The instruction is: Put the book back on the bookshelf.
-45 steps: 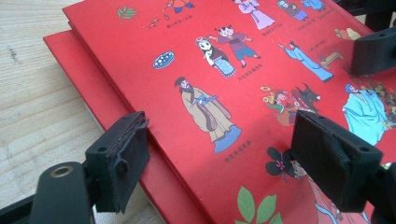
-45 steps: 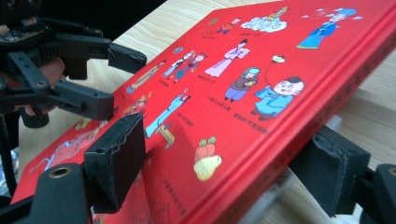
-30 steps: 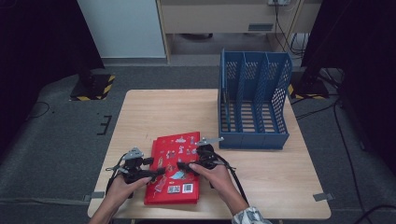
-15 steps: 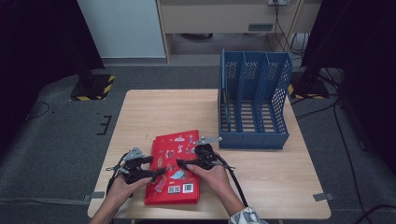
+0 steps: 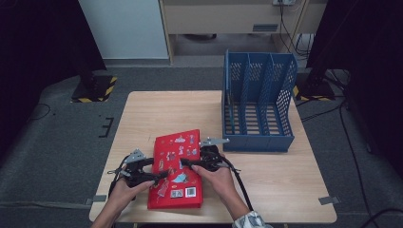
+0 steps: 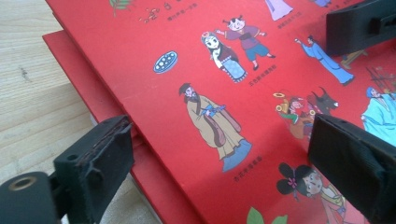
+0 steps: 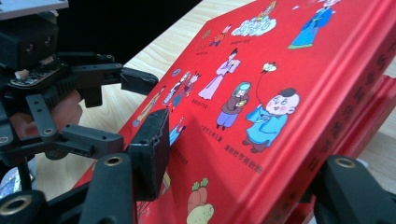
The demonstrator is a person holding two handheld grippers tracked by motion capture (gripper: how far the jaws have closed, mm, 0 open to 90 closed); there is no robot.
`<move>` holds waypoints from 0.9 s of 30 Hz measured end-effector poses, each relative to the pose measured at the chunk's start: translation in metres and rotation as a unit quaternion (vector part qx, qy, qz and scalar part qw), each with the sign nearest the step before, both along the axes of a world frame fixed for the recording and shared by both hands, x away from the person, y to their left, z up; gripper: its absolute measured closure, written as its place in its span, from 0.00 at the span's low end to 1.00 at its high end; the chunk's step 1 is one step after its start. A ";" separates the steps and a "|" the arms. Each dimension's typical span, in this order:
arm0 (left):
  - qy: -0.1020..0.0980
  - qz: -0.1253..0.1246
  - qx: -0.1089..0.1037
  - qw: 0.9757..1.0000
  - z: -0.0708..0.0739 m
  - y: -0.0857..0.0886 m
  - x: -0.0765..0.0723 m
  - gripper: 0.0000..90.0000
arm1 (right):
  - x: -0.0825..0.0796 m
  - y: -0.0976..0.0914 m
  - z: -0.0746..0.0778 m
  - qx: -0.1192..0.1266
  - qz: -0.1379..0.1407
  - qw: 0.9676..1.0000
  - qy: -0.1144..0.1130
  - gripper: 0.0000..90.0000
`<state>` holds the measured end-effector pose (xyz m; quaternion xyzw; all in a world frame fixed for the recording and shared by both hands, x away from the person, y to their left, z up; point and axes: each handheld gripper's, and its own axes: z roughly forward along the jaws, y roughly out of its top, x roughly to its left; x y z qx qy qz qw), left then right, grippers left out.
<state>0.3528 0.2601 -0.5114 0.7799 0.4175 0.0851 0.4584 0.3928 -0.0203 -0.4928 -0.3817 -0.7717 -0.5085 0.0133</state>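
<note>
Left gripper [image 5: 157,167]: I read its jaws as spread wide and just opening further, one over the red book's [image 5: 176,168] cover, one off its left edge, pads clear of it. In the left gripper view the book [image 6: 224,93] lies between the jaws, with a second red board under its edge.

Right gripper [image 5: 187,164]: jaws have been closing; one sits on the cover, the other at the book's right spine edge. In the right gripper view the book [image 7: 280,116] runs between the jaws, tilted up off the table [image 5: 157,111]. I cannot tell if the pads press on it.

Book sits at the table's near edge. Farther right, a blue file rack [image 5: 259,102] stands upright, apart from the book
</note>
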 end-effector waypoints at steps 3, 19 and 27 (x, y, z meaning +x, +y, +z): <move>0.000 -0.001 -0.002 1.000 0.000 0.001 0.001 0.05 | 0.000 0.000 0.001 0.001 0.000 1.000 -0.001 0.50; 0.016 -0.006 -0.026 1.000 0.001 0.003 0.003 0.02 | -0.001 -0.002 0.008 0.026 0.007 1.000 -0.008 0.58; 0.015 -0.004 -0.006 1.000 0.009 0.003 0.004 0.06 | 0.002 -0.002 0.008 0.031 0.014 0.999 -0.004 0.58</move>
